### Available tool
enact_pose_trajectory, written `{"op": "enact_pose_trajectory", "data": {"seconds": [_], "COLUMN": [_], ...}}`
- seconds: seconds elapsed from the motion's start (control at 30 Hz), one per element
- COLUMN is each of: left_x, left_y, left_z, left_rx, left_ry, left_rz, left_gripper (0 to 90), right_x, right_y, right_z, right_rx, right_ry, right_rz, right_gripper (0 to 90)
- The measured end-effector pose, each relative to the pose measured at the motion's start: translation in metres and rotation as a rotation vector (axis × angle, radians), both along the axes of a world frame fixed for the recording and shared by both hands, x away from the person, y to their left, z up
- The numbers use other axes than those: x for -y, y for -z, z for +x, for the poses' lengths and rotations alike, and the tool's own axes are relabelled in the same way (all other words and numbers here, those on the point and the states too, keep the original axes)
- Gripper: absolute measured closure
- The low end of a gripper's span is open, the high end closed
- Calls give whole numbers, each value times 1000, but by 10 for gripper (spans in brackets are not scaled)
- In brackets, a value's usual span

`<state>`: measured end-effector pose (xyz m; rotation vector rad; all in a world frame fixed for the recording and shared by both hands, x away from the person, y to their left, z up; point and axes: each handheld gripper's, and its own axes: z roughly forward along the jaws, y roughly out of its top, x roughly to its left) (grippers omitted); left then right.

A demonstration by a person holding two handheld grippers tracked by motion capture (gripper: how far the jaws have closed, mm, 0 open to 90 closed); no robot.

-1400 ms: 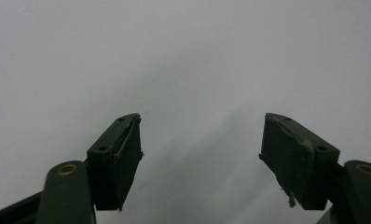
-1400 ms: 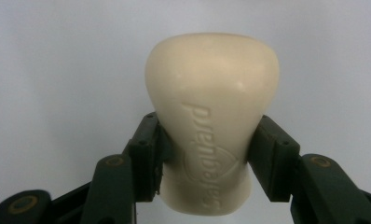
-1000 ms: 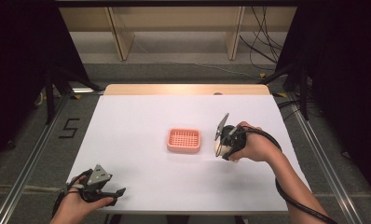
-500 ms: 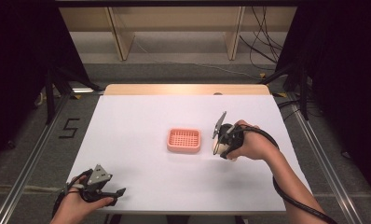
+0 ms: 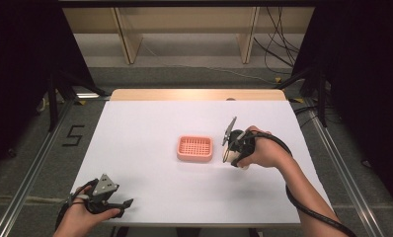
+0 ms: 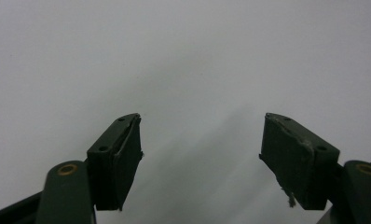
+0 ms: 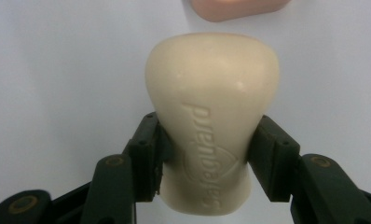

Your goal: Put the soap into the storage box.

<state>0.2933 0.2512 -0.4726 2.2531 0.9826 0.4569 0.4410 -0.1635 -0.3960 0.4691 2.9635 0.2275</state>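
A cream bar of soap (image 7: 211, 116) with embossed lettering sits between the jaws of my right gripper (image 7: 204, 154), which is shut on its narrow waist. In the high view that right gripper (image 5: 230, 153) hangs just right of a pink slotted soap dish (image 5: 195, 148) at the table's middle, the soap (image 5: 228, 154) a pale patch at its tip. The dish's edge (image 7: 237, 8) lies beyond the soap in the right gripper view. My left gripper (image 5: 123, 205) rests near the front left edge, and its left gripper view shows the jaws (image 6: 200, 158) open over bare white table.
The white table (image 5: 150, 123) ends in a wooden strip (image 5: 199, 94) at the back. Dark curtains flank both sides. Wooden shelf legs (image 5: 128, 34) and loose cables (image 5: 278, 54) are on the floor behind. A black cable (image 5: 303, 207) trails from the right gripper along the forearm.
The right hand has shifted slightly toward the back of the table with the soap still gripped. The left hand has stayed put.
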Motion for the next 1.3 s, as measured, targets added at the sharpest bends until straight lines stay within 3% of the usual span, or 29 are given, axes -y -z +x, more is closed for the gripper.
{"op": "enact_pose_trajectory", "data": {"seconds": [0.03,0.17,0.2,0.37,0.4,0.53,0.57,0.83,0.9,0.97,1.03,1.13,1.23,1.3], "left_x": [-1,-1,-1,-1,-1,-2,-1,-1,-1,-1,-1,-1,0,0], "left_y": [-1,-1,-1,-1,-1,-2,-2,-1,-1,-1,-1,-1,-1,-1], "left_z": [2,2,2,2,1,0,0,1,0,1,2,2,0,-1], "left_rx": [16,14,14,14,13,-3,-3,7,9,16,30,26,12,-13], "left_ry": [20,19,19,19,18,18,14,11,8,16,16,16,0,3], "left_rz": [15,14,14,13,12,13,9,5,2,12,22,18,15,2], "left_gripper": [285,285,285,285,285,285,285,285,285,285,285,285,285,285], "right_x": [-1,-3,-4,-8,-9,-11,-11,-15,-16,-17,-18,-19,-21,-21], "right_y": [0,0,-1,0,-1,0,1,1,2,2,2,2,2,2], "right_z": [1,3,1,4,3,5,6,6,10,7,9,10,9,12], "right_rx": [2,-1,5,-5,-1,-15,-1,-10,-6,-12,-18,-14,-20,-11], "right_ry": [-2,-22,10,-9,11,-3,-6,17,-22,19,12,5,36,1], "right_rz": [1,3,-7,-3,-5,-9,-4,-10,-3,-10,-5,-9,-14,-9], "right_gripper": [506,506,505,506,505,506,505,506,506,506,505,505,506,506]}}
